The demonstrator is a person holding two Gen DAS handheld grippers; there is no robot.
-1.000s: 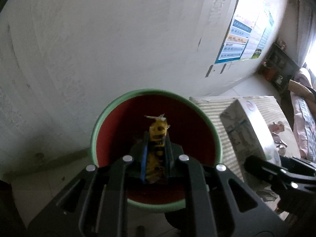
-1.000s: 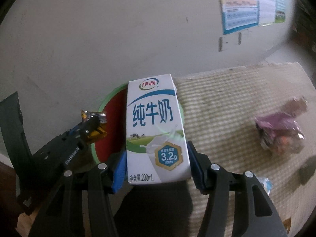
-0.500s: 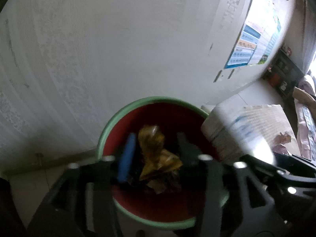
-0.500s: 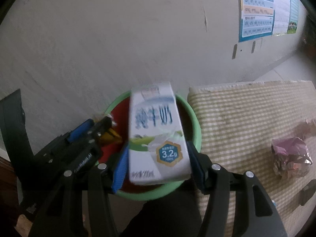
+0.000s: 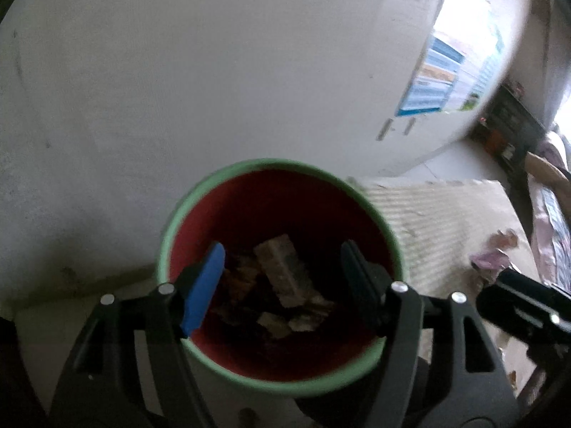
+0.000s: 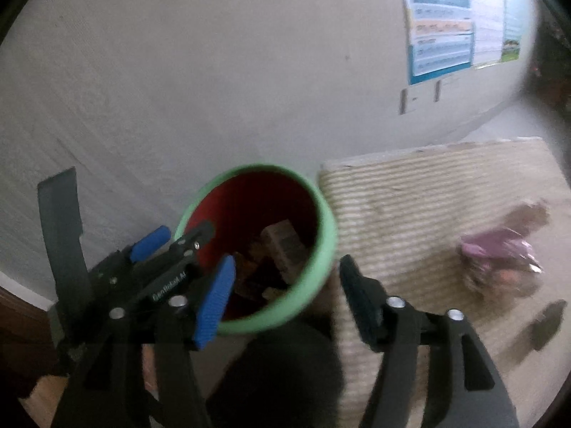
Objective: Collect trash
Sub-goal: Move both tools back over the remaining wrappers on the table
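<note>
left hand-held gripper released | right hand-held gripper released | bin contents blurred

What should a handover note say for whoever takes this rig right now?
Left gripper: open, empty, over the bin; its jaws have just been opening.
Right gripper: open, empty, at the bin's near rim; its jaws have just been opening too.
Done: milk carton and a yellow wrapper now lie in the bin among other scraps.
Left: purple wrapper and a small dark item remain on the striped mat. Next pick is probably the purple wrapper.
</note>
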